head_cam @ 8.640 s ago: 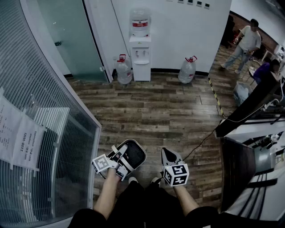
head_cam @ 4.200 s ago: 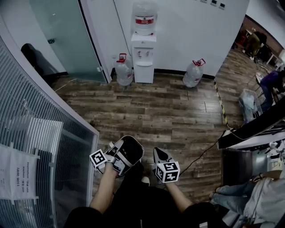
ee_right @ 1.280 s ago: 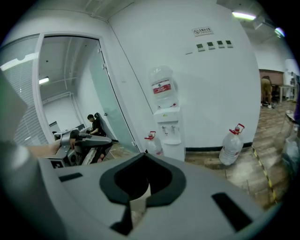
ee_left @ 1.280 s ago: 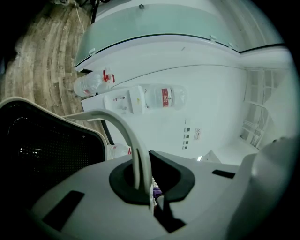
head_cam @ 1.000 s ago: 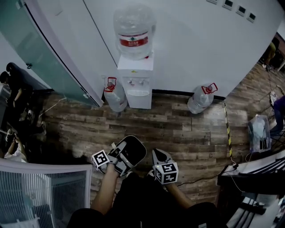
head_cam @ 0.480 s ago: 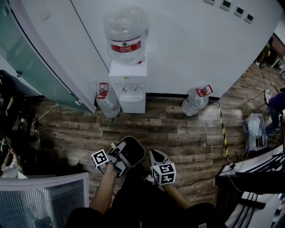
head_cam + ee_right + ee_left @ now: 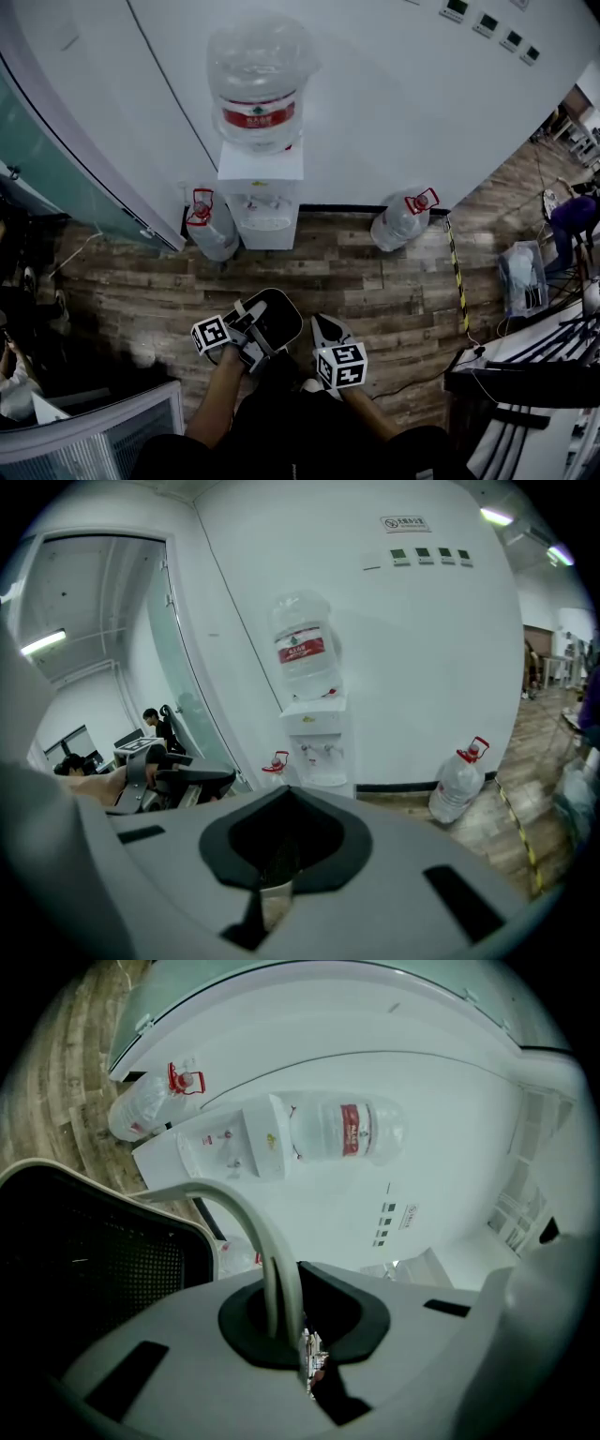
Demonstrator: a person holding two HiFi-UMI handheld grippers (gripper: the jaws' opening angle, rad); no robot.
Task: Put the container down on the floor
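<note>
Head view: wood-plank floor [image 7: 375, 281], white wall [image 7: 394, 94] at far side. Water dispenser [image 7: 258, 202] against wall, big bottle [image 7: 255, 84] on top; one spare bottle [image 7: 211, 225] on floor at its left, another jug [image 7: 401, 217] at its right. Glass partition [image 7: 37, 159] far left. Container [image 7: 277, 319], black mesh, held above floor near the person, its white handle [image 7: 253, 1222] clenched in left gripper [image 7: 246, 330]. Right gripper [image 7: 325, 330] just beside, jaws pressed together, empty

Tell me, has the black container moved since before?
Yes. The container, held in the left gripper, has come nearer the water dispenser at the wall.
</note>
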